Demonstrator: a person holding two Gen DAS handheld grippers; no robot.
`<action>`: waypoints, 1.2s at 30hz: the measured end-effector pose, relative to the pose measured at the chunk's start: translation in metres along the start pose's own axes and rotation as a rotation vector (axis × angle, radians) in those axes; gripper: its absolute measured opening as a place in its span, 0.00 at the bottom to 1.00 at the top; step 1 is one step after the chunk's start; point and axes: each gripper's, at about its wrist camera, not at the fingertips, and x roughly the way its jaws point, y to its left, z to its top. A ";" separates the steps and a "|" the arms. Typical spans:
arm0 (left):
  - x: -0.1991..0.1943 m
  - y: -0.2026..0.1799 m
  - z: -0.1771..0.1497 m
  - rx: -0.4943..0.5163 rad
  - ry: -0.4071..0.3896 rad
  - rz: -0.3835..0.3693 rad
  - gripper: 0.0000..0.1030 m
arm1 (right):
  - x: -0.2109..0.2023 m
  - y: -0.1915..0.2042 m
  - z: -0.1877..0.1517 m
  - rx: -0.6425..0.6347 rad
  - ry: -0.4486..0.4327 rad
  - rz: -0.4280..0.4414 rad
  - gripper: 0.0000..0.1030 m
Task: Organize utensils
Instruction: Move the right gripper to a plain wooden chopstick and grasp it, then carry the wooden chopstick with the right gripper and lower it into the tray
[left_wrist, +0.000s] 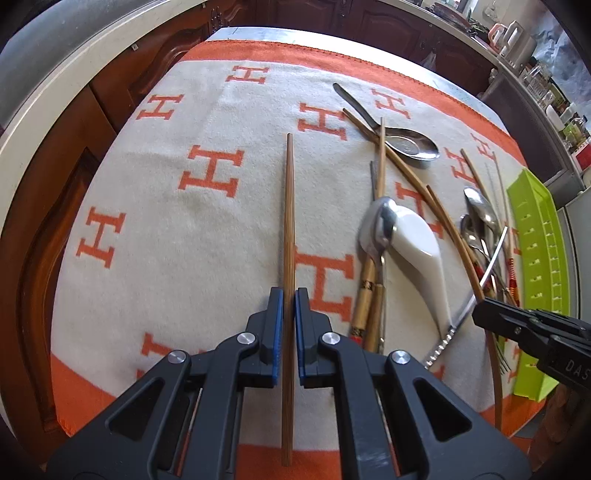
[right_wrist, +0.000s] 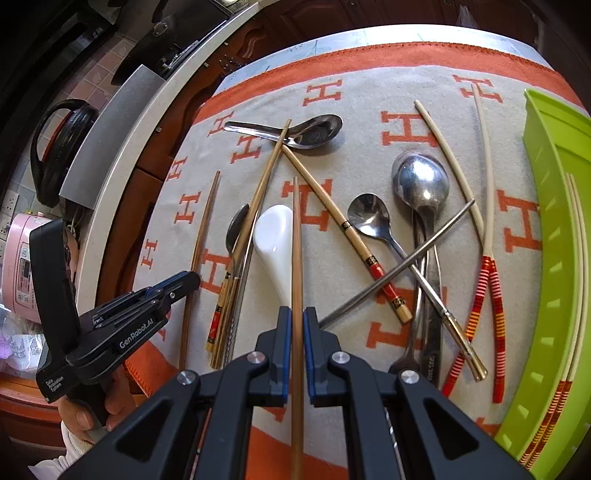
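A brown chopstick (left_wrist: 288, 236) is clamped in the left gripper (left_wrist: 289, 306) and its match (right_wrist: 296, 258) in the right gripper (right_wrist: 296, 325), while one striped pair (right_wrist: 569, 295) is already laid in the green tray (right_wrist: 546, 155) and most spoons and chopsticks are left scattered on the cloth (right_wrist: 369, 96).

**Cut off and covered**

In the right wrist view, the green tray (right_wrist: 554, 236) runs off the right edge, and the brown chopstick (right_wrist: 296, 295) leaves the bottom edge. The steel spoon handles (right_wrist: 424, 325) are crossed and partly covered. Countertop jars (left_wrist: 539, 79) at the left wrist view's upper right are too small to identify.
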 end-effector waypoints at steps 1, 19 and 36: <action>-0.006 -0.002 -0.002 0.004 -0.007 -0.008 0.04 | -0.003 0.000 -0.001 -0.003 -0.007 0.003 0.06; -0.091 -0.129 -0.016 0.196 -0.056 -0.215 0.04 | -0.107 -0.038 -0.029 0.044 -0.239 0.020 0.06; -0.030 -0.290 0.002 0.243 0.124 -0.375 0.04 | -0.139 -0.153 -0.024 0.231 -0.304 -0.197 0.06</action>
